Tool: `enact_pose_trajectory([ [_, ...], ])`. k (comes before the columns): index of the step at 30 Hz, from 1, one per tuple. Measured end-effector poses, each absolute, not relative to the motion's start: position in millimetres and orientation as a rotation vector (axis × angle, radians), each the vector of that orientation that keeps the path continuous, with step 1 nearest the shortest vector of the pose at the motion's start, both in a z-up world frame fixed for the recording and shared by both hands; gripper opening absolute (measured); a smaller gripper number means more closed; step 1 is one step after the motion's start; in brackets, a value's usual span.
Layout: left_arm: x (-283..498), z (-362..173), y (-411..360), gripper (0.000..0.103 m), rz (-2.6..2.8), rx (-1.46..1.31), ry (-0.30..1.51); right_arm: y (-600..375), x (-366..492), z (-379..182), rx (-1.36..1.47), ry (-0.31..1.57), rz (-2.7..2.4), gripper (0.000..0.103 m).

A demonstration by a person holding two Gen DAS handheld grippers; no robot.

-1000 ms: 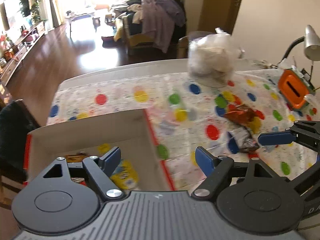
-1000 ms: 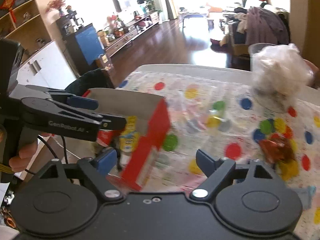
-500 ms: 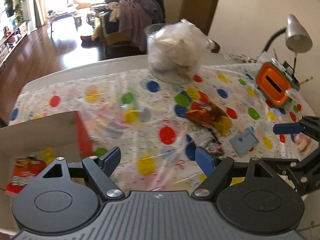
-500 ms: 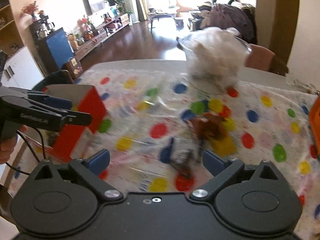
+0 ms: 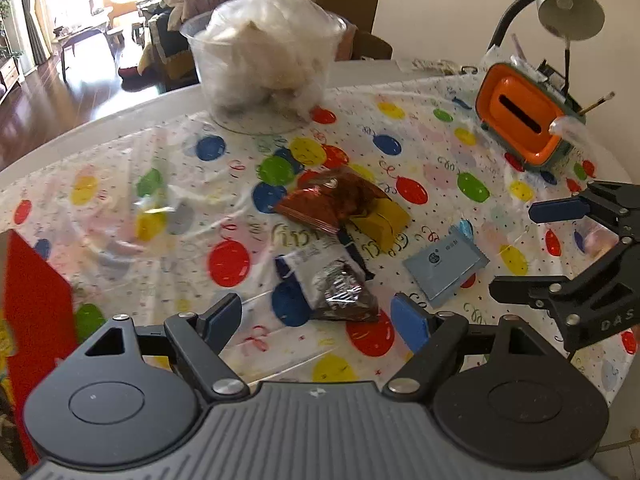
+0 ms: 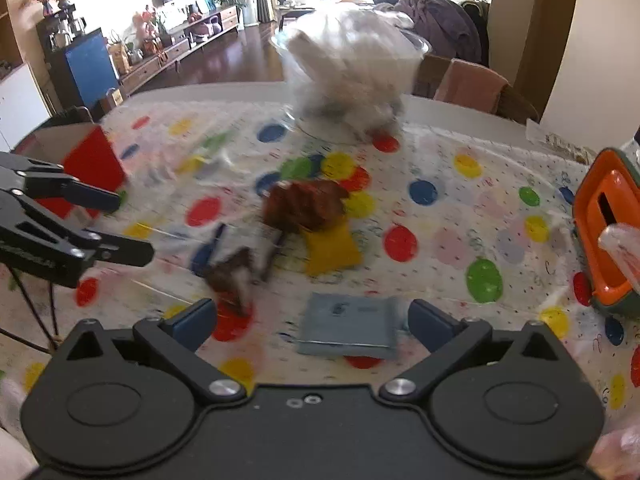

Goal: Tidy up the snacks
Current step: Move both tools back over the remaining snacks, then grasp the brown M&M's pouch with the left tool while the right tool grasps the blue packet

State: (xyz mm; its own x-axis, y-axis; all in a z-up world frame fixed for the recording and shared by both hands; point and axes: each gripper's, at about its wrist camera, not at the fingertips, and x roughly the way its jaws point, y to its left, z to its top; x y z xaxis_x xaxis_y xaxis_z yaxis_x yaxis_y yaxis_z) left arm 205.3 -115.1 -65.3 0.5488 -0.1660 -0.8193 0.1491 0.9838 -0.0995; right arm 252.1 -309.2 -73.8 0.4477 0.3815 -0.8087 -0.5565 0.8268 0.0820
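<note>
Several snacks lie on the balloon-print tablecloth: a red-brown bag (image 5: 332, 200) (image 6: 304, 208), a yellow packet (image 5: 380, 216) (image 6: 332, 252), a dark silvery packet (image 5: 332, 280) (image 6: 232, 276) and a light blue packet (image 5: 444, 268) (image 6: 348, 326). The red cardboard box (image 5: 36, 300) (image 6: 94, 164) stands at the left. My left gripper (image 5: 316, 318) (image 6: 116, 222) is open above the dark silvery packet, holding nothing. My right gripper (image 6: 314, 322) (image 5: 532, 248) hovers over the light blue packet, its jaws still opening and not touching it.
A clear tub of white stuffing (image 5: 264, 60) stands at the far side of the table. An orange tissue box (image 5: 524, 116) and a desk lamp (image 5: 568, 4) sit at the right. The table's rounded edge (image 5: 100, 120) runs behind the cloth.
Both grippers have swung right, away from the red box, and come down over the loose snacks. The right jaws have spread wider.
</note>
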Motion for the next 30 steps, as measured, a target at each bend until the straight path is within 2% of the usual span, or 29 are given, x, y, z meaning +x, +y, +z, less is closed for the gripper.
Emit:
enact_pose_trajectory([
  [9, 233.5, -93.8, -146.4, 0.082, -0.146, -0.042, 1.034, -346.1, 300.0, -114.0, -0.184, 1.007, 0.516, 0.099],
  [21, 256.4, -123.4, -154.5, 0.082, -0.079, -0.082, 1.098, -372.6, 341.1, -147.6, -0.028, 1.127, 0.314, 0.073],
  [25, 259.5, -128.2, -157.9, 0.081, -0.079, -0.076, 1.112, -365.3, 342.7, -154.8, -0.030, 1.151, 0.318, 0.061],
  [30, 261.6, -130.7, -160.2, 0.081, -0.085, -0.079, 1.117, -359.0, 339.6, -146.9, -0.020, 1.127, 0.363, 0.059],
])
